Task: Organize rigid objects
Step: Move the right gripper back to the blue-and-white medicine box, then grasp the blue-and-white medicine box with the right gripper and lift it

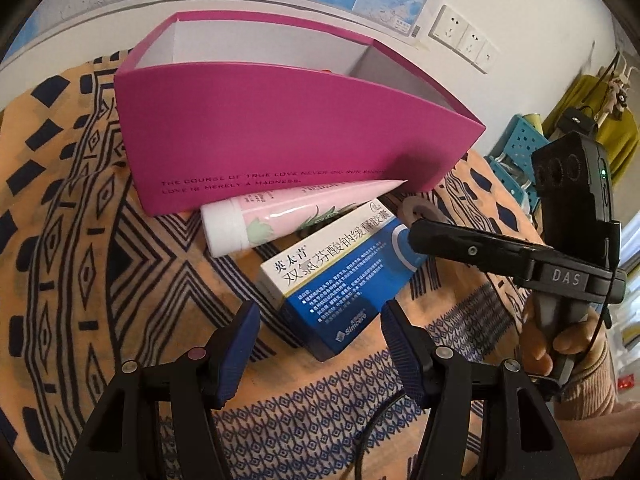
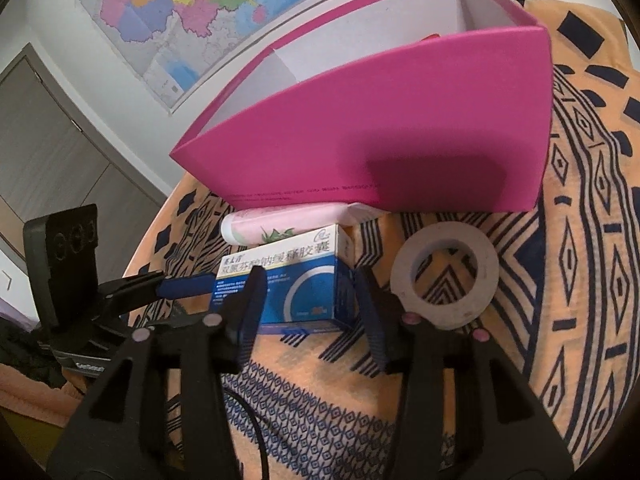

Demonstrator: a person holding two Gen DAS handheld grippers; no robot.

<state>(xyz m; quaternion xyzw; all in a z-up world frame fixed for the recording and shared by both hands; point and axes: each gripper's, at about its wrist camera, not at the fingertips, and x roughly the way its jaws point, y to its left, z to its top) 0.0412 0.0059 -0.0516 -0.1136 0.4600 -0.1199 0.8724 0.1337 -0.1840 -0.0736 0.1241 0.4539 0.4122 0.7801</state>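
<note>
A blue and white medicine box (image 1: 332, 272) (image 2: 288, 280) lies on the patterned orange cloth. Behind it, a pink tube (image 1: 280, 216) (image 2: 280, 220) rests against a tall open magenta box (image 1: 280, 128) (image 2: 400, 128). A white tape roll (image 2: 444, 276) lies flat to the right of the medicine box. My left gripper (image 1: 320, 336) is open, the box's near corner between its fingers without touching. My right gripper (image 2: 310, 292) is open and straddles the box's right end; its pads do not visibly press. In the left wrist view one right finger (image 1: 416, 236) hangs over the box's far end.
A map hangs on the wall behind the magenta box. Wall sockets (image 1: 464, 36) and a blue perforated crate (image 1: 516, 148) are at the right, and a grey door (image 2: 40, 140) at the left. The cloth (image 2: 580, 240) runs on to the right of the tape roll.
</note>
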